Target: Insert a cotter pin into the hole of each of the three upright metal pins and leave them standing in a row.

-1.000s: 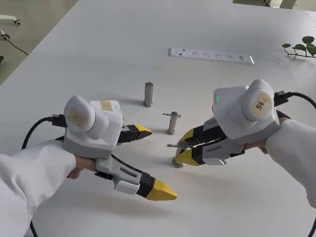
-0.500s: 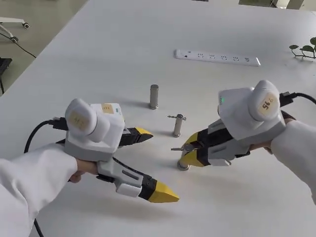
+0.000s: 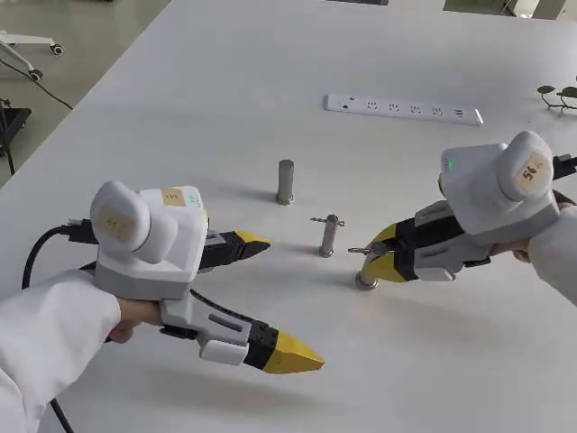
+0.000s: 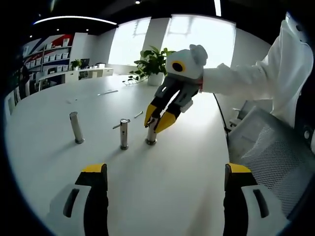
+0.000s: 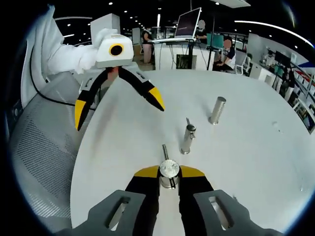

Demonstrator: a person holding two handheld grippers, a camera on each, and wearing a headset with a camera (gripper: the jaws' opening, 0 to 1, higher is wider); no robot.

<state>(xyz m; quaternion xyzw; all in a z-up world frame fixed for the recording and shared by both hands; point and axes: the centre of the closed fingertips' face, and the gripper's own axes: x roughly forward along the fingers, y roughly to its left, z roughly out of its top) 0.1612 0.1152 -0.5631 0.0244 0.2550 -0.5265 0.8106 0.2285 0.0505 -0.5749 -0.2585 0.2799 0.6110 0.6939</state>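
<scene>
Metal pins, three short grey cylinders with flared feet, stand upright in a row on the white table (image 3: 180, 108). The nearest pin (image 5: 169, 168) shows a round, shiny top. The middle pin (image 3: 328, 238) carries a thin cotter pin (image 3: 323, 220) crosswise near its top. The farthest pin (image 3: 285, 182) is a plain smooth cylinder.

The right gripper (image 3: 375, 256) has its yellow-tipped jaws drawn narrow around the upper end of the nearest pin, one tip on each side of it, and that pin's foot rests on the table just below the jaws. A second thin rod (image 3: 359, 250) sticks out sideways from between those tips, pointing toward the middle pin. The middle pin stands just beyond the right gripper's tips, and the farthest pin lies further out along the same line.

The left gripper (image 3: 284, 300) is held over the table with its jaws spread wide. All three pins lie ahead of it, well apart from its tips.

The right gripper's tips cover the nearest pin's upper end in the head view, so I cannot tell whether the rod passes through its hole.

Beyond the row, a white power strip (image 3: 403, 110) lies flat, and a leafy plant (image 3: 563, 94) is cut off by the picture's edge.
</scene>
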